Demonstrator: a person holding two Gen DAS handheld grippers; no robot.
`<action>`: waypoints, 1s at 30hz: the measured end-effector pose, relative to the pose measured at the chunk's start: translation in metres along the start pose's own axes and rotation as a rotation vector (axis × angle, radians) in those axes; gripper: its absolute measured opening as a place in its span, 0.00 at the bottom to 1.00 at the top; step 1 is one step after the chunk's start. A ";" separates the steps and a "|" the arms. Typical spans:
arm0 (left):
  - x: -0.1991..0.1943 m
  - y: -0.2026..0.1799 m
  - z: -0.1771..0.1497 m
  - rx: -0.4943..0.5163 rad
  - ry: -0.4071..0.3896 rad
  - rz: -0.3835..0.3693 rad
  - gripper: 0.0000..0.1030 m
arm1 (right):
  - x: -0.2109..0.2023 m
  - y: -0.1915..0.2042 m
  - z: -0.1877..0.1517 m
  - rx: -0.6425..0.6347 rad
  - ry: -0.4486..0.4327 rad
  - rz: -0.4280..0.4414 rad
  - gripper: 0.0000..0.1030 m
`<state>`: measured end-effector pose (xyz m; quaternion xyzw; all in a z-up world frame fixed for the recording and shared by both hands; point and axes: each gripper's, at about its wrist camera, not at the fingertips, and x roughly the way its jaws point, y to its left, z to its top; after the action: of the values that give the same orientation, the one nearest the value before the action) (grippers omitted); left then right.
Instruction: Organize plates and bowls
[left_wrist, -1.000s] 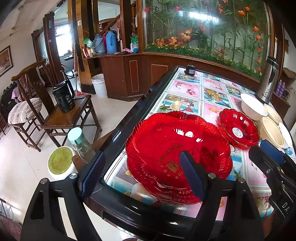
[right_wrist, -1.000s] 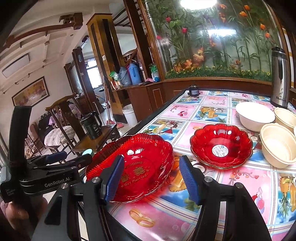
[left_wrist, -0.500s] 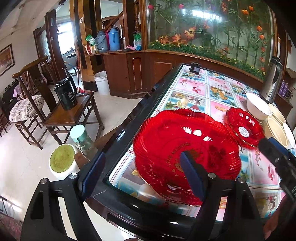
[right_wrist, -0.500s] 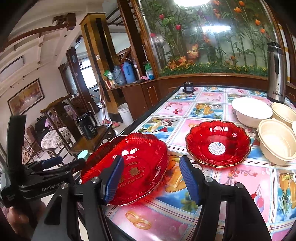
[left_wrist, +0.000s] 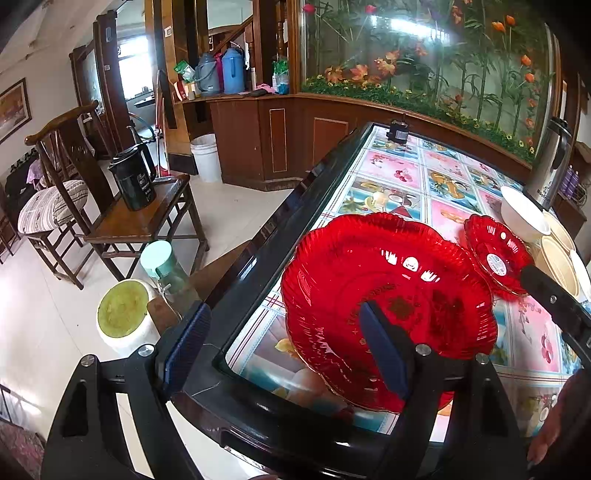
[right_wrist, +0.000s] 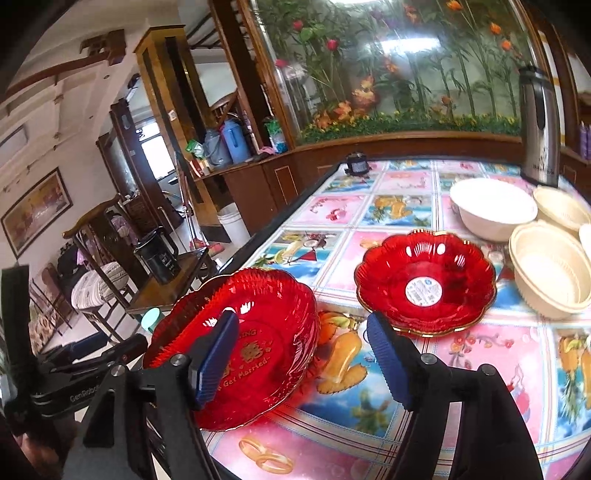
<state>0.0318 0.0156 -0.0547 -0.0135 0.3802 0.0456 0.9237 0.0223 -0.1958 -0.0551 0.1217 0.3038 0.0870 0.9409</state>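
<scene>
- Left wrist view: we see the left gripper (left_wrist: 291, 349) with its jaws standing wide and nothing pressed between them. One finger hangs off the table (left_wrist: 258, 258) edge and the other sits over the near rim of the big plate (left_wrist: 388, 295), so no grip is shown.
- The risk here, as we judge it: the big plate lies close to the table's dark edge, and it looks like a stack with its near rim raised, so a clumsy nudge from the finger over it could slide it toward the floor.
- Count in this view: one big plate stack, whose number of layers we cannot tell; one small plate (left_wrist: 496, 254) beyond it; at least three pale bowls (left_wrist: 522, 216) at the far right, partly cut off.
- Right wrist view: the right gripper (right_wrist: 301, 360) has its jaws opening, already spread wide. The big plate's right rim lies between the fingers, yet the pads do not press on it.
- The risk here: closing too low could drive a finger into the tablecloth — or pinch only the thin scalloped rim, and the glossy plate may slip or tip.
- Count in this view: two red plates — big and small, apart from each other — and three clear bowls, with the sliver of a fourth at the frame edge.
</scene>
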 end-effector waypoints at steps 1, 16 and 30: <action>0.001 0.001 0.000 -0.001 0.002 0.000 0.81 | 0.002 -0.001 0.000 0.008 0.006 -0.006 0.72; 0.034 0.003 0.000 0.010 0.084 -0.026 0.81 | 0.046 -0.016 0.001 0.100 0.125 -0.036 0.74; 0.056 -0.013 0.003 0.044 0.131 -0.034 0.81 | 0.086 -0.019 -0.005 0.142 0.224 0.003 0.74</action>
<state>0.0744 0.0068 -0.0917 -0.0025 0.4403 0.0207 0.8976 0.0896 -0.1926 -0.1116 0.1781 0.4122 0.0795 0.8900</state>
